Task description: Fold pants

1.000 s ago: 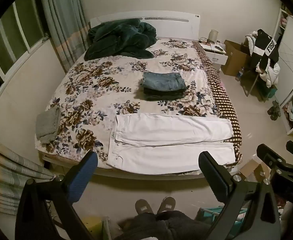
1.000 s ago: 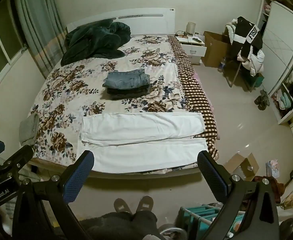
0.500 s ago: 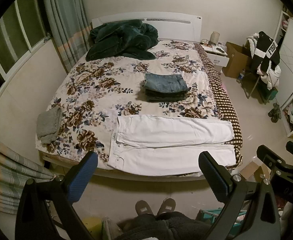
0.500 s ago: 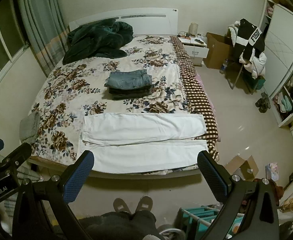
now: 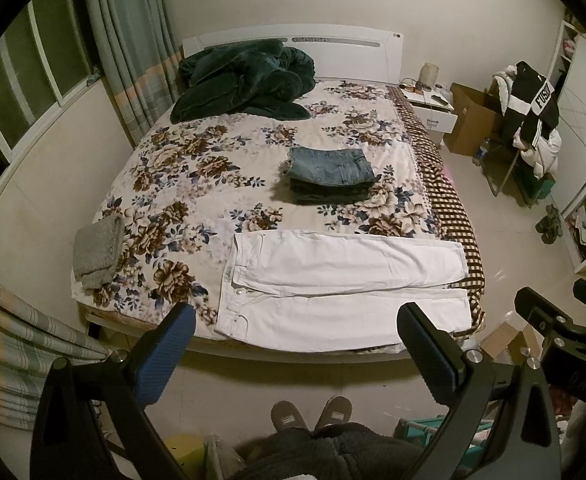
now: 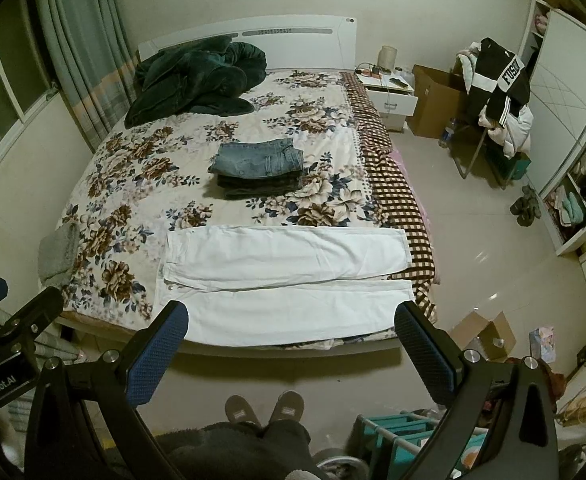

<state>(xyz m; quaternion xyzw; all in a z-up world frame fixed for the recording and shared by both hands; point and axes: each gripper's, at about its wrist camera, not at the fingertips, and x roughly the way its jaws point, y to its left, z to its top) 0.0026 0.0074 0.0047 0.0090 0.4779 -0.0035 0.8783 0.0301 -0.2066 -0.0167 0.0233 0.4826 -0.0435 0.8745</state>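
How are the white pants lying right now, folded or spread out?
Spread out. The white pants lie flat along the bed's near edge, both legs full length, side by side.

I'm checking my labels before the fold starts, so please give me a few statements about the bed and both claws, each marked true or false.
1. The white pants lie flat at the bed's near edge. True.
2. The left claw grips the waistband. False: it is open, holding nothing.
3. The folded jeans sit farther up the bed. True.
4. The right claw is shut. False: open.
5. The green blanket covers the pants. False: it is bunched by the headboard.
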